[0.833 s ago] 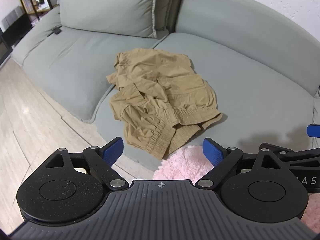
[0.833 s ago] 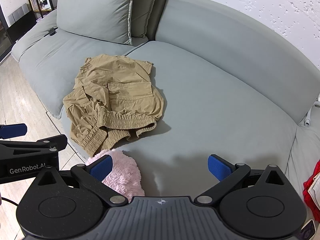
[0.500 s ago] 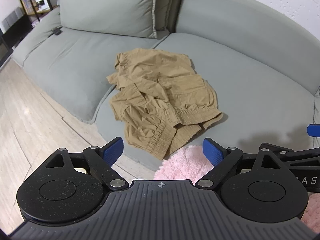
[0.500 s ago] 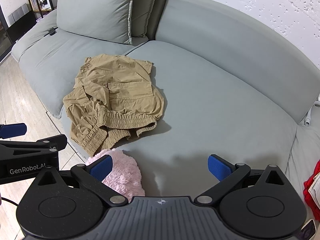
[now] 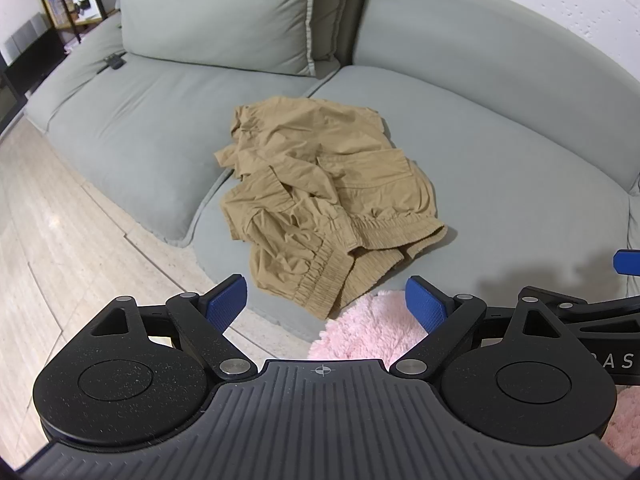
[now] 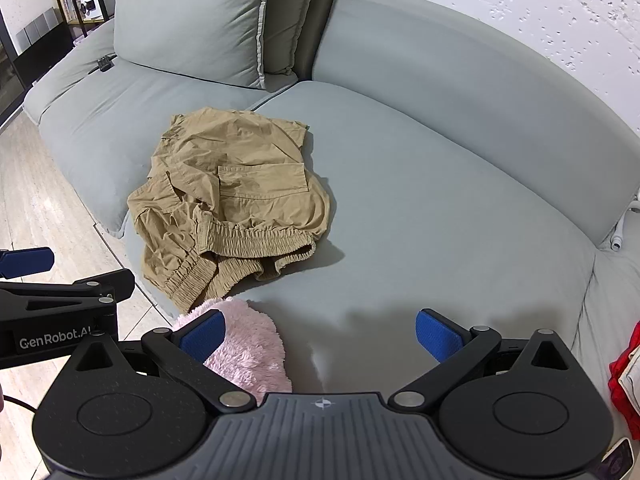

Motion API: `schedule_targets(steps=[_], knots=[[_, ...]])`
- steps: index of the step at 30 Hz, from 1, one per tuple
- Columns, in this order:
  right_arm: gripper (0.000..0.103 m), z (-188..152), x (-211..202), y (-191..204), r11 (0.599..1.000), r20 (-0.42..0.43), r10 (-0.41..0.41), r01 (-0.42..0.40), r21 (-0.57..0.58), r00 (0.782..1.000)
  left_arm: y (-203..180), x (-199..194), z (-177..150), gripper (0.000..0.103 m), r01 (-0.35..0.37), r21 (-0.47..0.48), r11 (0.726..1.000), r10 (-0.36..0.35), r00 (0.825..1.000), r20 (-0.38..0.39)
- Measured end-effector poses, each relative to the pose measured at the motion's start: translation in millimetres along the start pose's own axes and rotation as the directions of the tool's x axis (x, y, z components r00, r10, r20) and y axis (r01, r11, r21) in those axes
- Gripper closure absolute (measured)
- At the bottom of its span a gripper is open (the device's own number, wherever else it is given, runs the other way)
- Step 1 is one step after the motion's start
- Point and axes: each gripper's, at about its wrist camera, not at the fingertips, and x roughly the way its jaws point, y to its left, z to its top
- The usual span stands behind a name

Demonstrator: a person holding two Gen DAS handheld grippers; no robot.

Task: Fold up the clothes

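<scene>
Crumpled tan cotton shorts (image 5: 324, 200) lie near the front edge of the grey fabric sofa (image 6: 440, 208), a fluffy pink garment (image 6: 244, 348) touching their waistband, while both left tongs (image 5: 326, 300) and right tongs (image 6: 320, 334) hang spread and empty nearby.

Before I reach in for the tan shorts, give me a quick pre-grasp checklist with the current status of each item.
1. Left tool open and empty: ok.
2. Right tool open and empty: ok.
3. Tan shorts resting fully on the sofa seat: not ok, the near corner hangs over the front edge.
4. Shorts flat enough to fold: not ok, crumpled, with layers bunched at the elastic waistband.
5. Approach path free: not ok, the pink fluffy item lies between the tools and the shorts.
6. Waistband corners to grasp identifiable: cannot tell.
</scene>
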Motion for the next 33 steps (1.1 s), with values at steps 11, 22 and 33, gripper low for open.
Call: schedule_targets(steps=[11,22,33], knots=[[0.001,0.3,-1.6,0.5,1.000,0.003,0.002,-0.002,0.000,1.000,2.5,-1.2,0.8,0.013,0.004,-0.004,1.000,-0.004,1.000,0.000],[0.001,1.3,-1.4,-0.8,1.000,0.003,0.002,-0.002,0.000,1.000,3.0,-2.3,2.6,0.013,0.004,-0.003,1.000,-0.004,1.000,-0.001],[0.001,1.1,-0.4,-1.5,1.000,0.003,0.001,-0.001,0.001,1.000,5.3,4.8,4.1,0.013,0.001,-0.004,1.000,-0.001,1.000,-0.014]])
